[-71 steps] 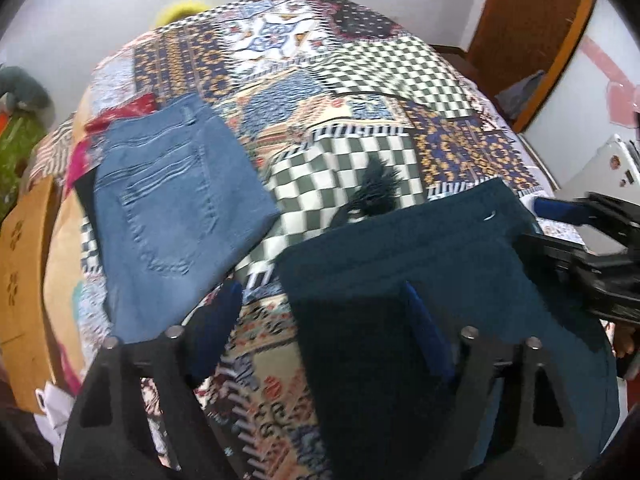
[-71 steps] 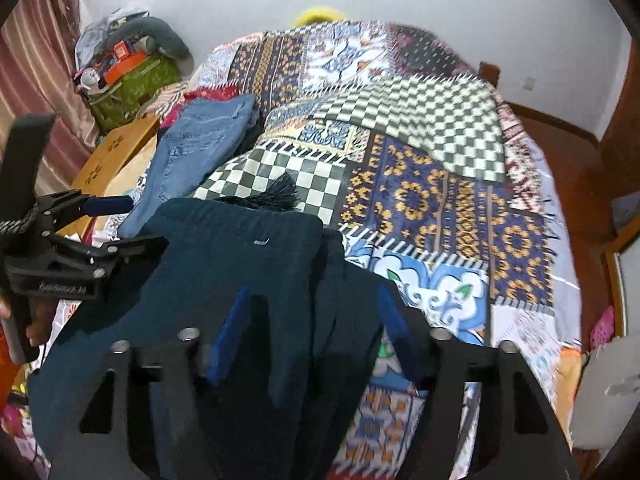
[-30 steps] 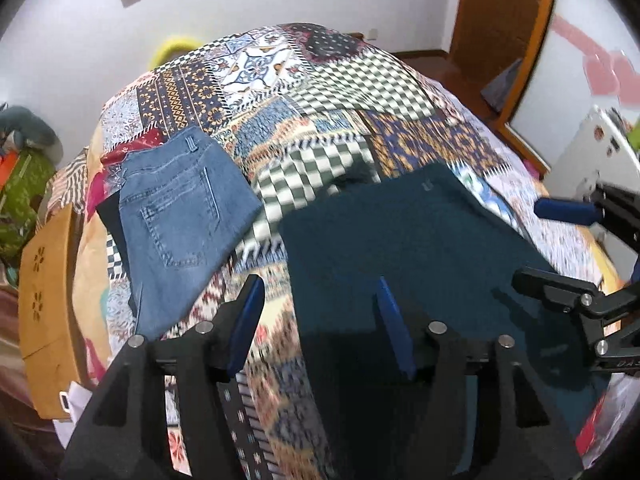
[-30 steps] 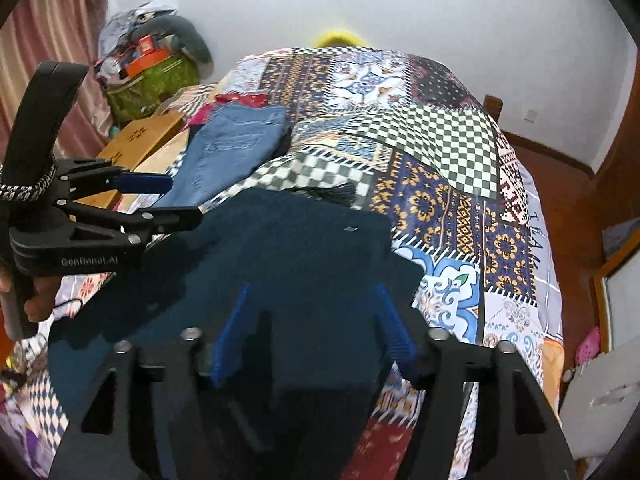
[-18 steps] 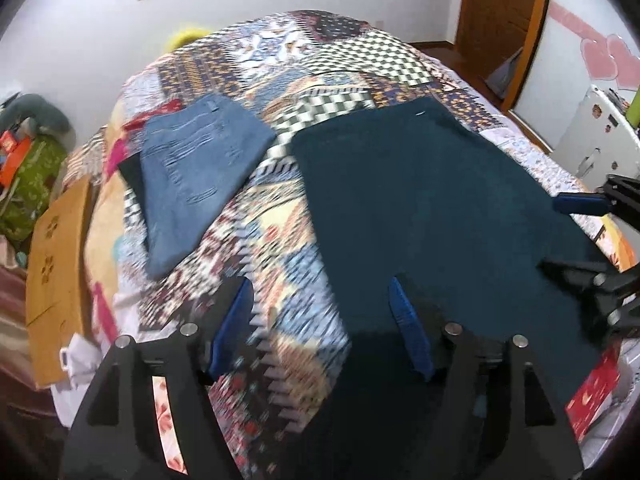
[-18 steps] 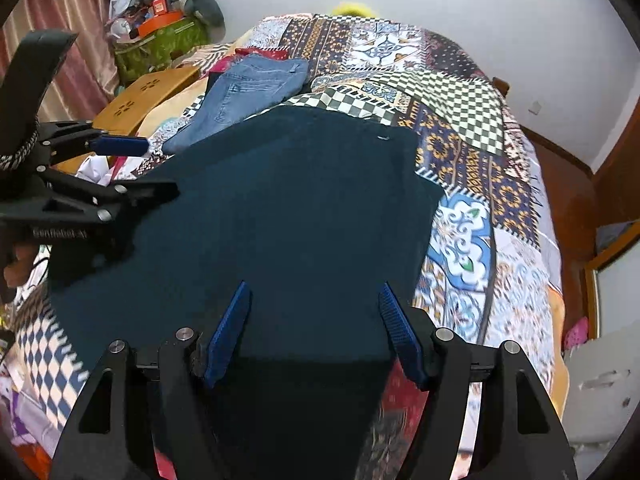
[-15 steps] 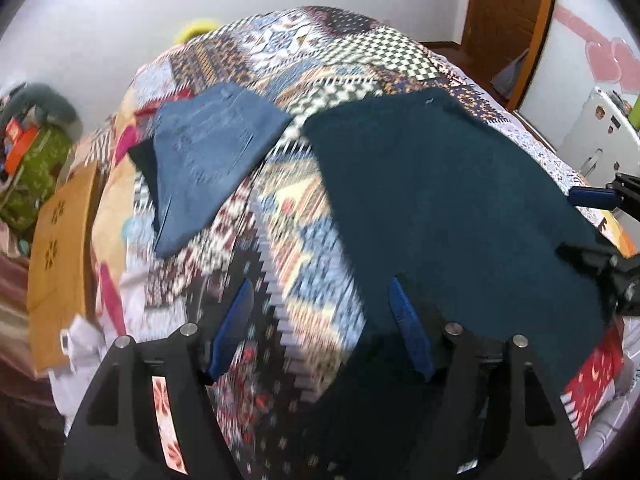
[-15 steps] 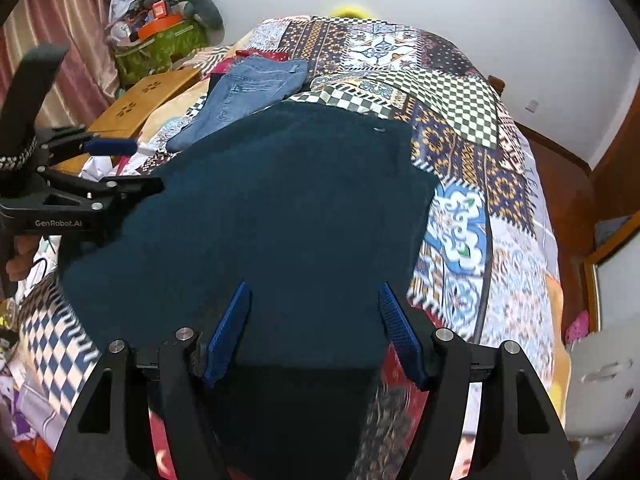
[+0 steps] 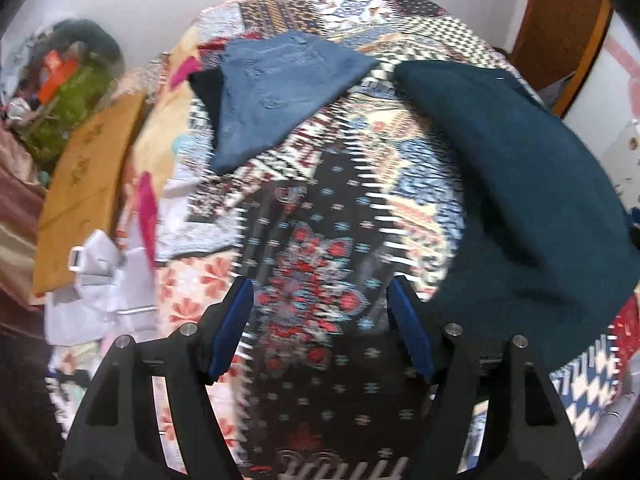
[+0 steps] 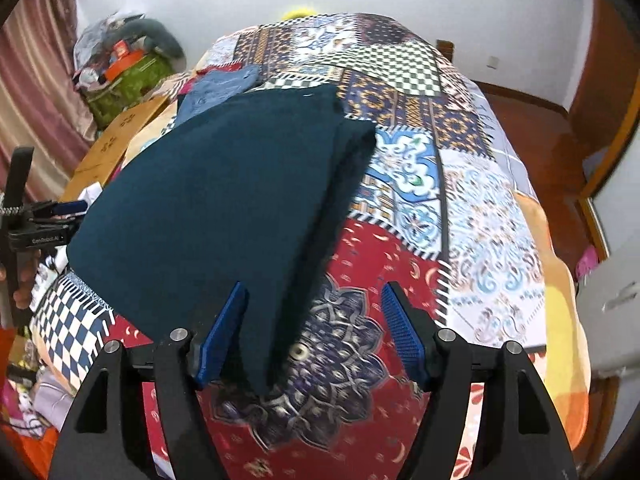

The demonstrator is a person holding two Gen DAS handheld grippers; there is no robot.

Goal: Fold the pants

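The dark teal pants (image 10: 224,200) lie folded flat on the patchwork bedspread (image 10: 480,216); they also show at the right of the left wrist view (image 9: 520,184). My right gripper (image 10: 314,336) is open and empty, with its left finger at the pants' near edge. My left gripper (image 9: 320,332) is open and empty over bare bedspread (image 9: 312,248), left of the pants. It also shows at the left edge of the right wrist view (image 10: 56,220).
Folded blue jeans (image 9: 276,88) lie farther back on the bed, left of the teal pants. A wooden board (image 9: 84,200) and white items (image 9: 100,280) sit at the bed's left side. A green bag (image 10: 124,80) stands by the wall.
Both grippers have let go of the teal pants and drawn back toward the bed's near edge. The pants now lie flat. The left gripper has swung left, off the pants.
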